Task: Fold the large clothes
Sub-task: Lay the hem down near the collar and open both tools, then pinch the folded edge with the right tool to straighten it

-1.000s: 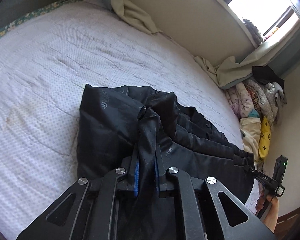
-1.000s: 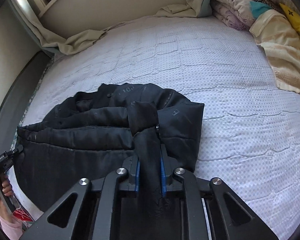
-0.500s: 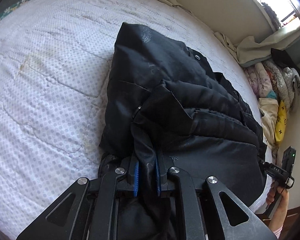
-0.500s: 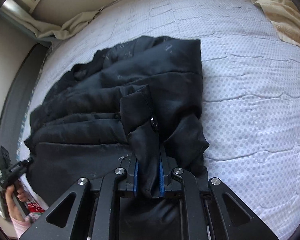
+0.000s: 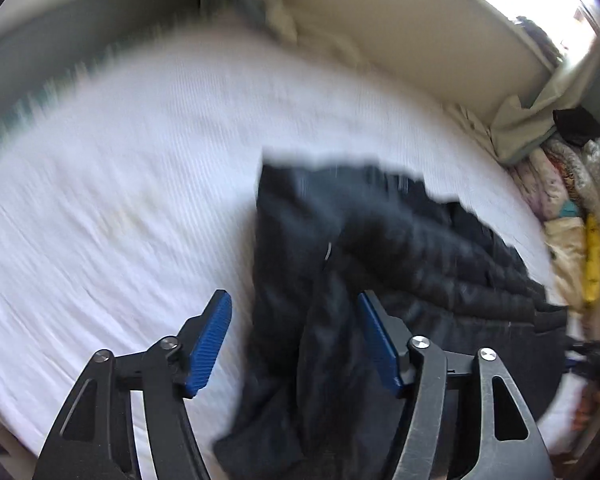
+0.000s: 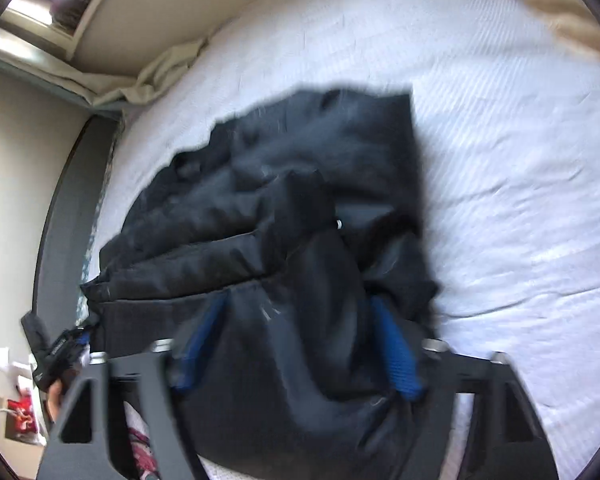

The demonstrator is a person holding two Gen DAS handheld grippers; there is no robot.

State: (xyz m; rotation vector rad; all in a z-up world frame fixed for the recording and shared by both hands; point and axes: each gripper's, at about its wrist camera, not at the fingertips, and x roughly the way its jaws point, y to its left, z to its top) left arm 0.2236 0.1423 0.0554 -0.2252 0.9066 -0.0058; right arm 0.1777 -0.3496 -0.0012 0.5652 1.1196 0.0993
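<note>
My left gripper (image 5: 294,340) is opening, its blue ribbed pads (image 5: 210,344) spread wide of the black padded jacket (image 5: 380,264), whose fold hangs loose between them. The jacket lies bunched on the white quilted bed (image 5: 120,184). My right gripper (image 6: 300,344) is opening too, with jacket fabric (image 6: 300,220) slumped between its pads, unpinched.

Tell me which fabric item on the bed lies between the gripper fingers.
The black padded jacket, the only black item mid-mattress. It runs between both opening grippers; the pale sheet and patterned bedding pile sit at the far edge.
</note>
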